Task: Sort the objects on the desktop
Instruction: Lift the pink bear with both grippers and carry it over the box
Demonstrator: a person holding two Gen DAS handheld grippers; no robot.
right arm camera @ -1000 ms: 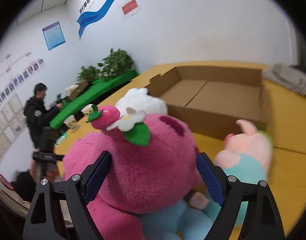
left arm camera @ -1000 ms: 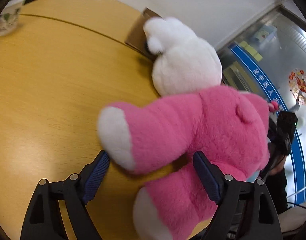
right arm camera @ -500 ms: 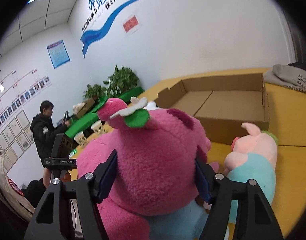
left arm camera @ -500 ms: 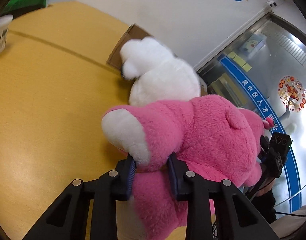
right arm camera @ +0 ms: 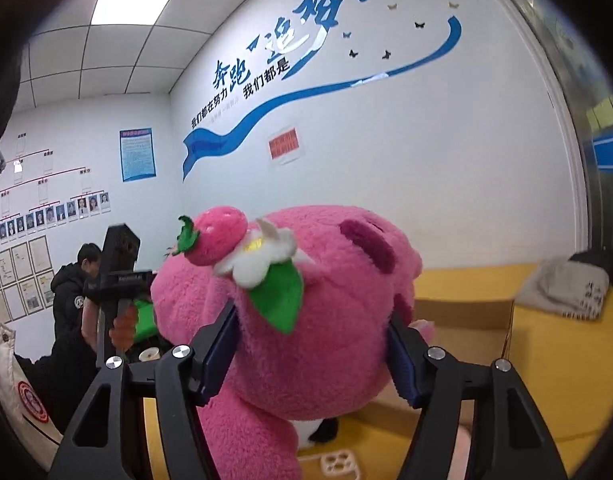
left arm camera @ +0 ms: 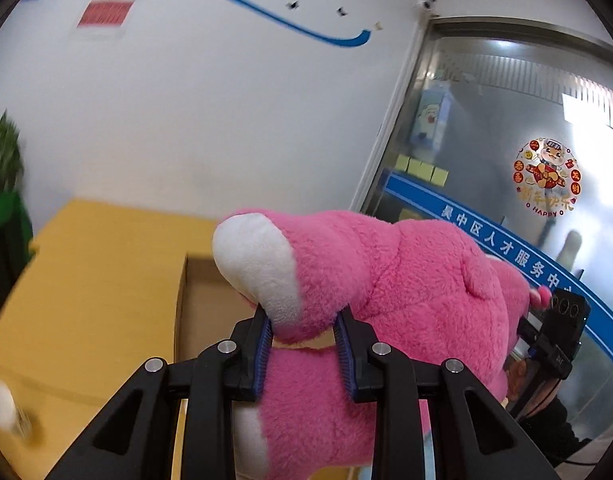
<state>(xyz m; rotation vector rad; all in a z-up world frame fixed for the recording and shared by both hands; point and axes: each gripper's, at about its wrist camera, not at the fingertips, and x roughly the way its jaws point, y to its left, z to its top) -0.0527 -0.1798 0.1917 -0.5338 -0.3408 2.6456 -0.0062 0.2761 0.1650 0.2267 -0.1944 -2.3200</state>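
We hoist the pink plush bear (left arm camera: 406,280): left gripper (left arm camera: 304,338) pinching its leg, right gripper (right arm camera: 314,344) closing on its head; next, the cardboard box (left arm camera: 202,312) at lower centre.

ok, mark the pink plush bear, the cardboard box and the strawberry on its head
pink plush bear (left arm camera: 406,280): left wrist view, its back.
cardboard box (left arm camera: 204,300): left wrist view, inner wall.
strawberry (right arm camera: 214,236): right wrist view, red body.

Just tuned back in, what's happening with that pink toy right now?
Both claws hold the pink bear. The left claw pinches one white-tipped paw; the right claw is closing on its head, pads pressing both sides. The bear hangs in the air in front of the open cardboard box on the yellow table.
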